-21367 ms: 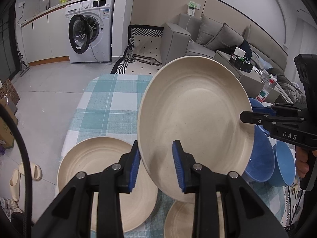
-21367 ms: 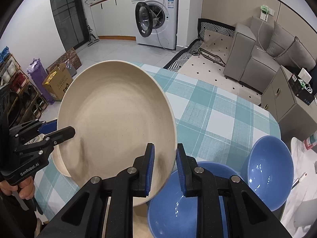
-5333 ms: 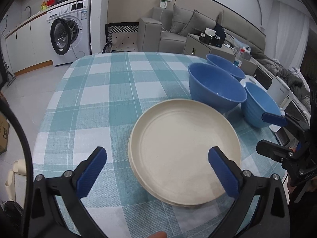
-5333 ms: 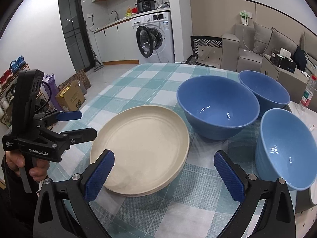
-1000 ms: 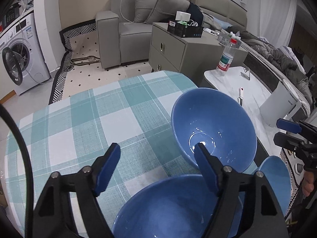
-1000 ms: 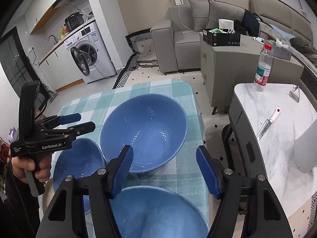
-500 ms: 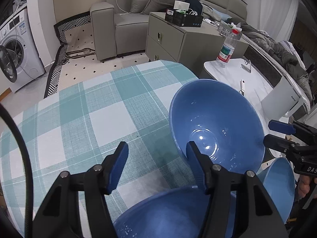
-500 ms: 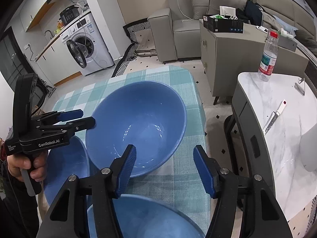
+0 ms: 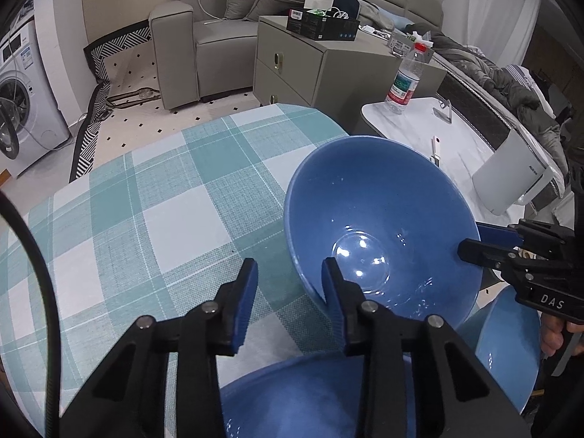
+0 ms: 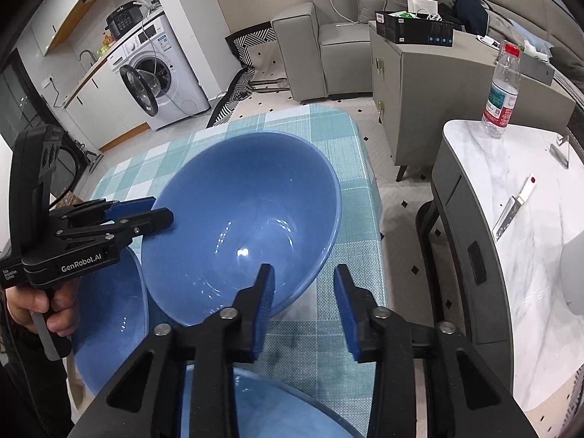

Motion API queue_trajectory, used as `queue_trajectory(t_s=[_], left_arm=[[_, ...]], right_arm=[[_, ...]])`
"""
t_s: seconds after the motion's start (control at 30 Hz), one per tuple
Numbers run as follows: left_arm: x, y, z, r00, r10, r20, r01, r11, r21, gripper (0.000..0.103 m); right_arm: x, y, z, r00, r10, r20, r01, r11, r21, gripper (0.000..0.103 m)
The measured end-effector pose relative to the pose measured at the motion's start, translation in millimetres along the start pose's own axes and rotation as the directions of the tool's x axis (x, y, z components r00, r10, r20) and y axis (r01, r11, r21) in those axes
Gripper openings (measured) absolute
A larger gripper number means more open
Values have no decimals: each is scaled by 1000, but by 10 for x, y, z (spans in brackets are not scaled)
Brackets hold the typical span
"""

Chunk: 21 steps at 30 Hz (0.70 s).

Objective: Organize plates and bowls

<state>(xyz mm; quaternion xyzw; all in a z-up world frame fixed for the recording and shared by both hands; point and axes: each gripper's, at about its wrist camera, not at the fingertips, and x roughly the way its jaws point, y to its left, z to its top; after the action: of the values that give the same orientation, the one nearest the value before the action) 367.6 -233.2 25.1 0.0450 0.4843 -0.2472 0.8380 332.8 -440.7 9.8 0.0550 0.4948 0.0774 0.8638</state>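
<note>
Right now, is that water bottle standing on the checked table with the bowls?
No, the bottle stands upright on the white marble table, apart from the checked table holding the bowls.

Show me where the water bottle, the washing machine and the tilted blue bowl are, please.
water bottle [image 10: 502,91]: right wrist view, on its label.
washing machine [image 10: 160,84]: right wrist view, on its front panel.
tilted blue bowl [image 9: 383,226]: left wrist view, on its inner wall.

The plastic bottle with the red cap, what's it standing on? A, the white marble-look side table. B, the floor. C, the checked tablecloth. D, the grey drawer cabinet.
A: the bottle stands upright on the white marble-look table, beside the grey cabinet.
</note>
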Motion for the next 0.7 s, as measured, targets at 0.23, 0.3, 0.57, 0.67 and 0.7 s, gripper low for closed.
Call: queue_trajectory(t_s=[0.23,0.3,0.57,0.67,0.7], left_arm=[[14,-62,9,1000,-13,-1,13,1000,28,24],[27,-72,6,1000,-23,-3,23,999,30,21],[5,-111,6,999,-31,10,30,999,36,21],[-31,-120,14,999,-30,22,29,999,36,21],[-44,-123,17,999,-29,27,28,999,35,21]], right_arm=[[28,85,-17,1000,-20,3,20,999,-39,27],[27,90,-22,1000,-24,5,24,999,-42,27],[-1,104,-31,999,-37,16,37,998,-45,27],[-37,110,-24,999,-36,26,37,998,-43,27],[-47,111,-25,999,-37,30,38,998,-43,27]])
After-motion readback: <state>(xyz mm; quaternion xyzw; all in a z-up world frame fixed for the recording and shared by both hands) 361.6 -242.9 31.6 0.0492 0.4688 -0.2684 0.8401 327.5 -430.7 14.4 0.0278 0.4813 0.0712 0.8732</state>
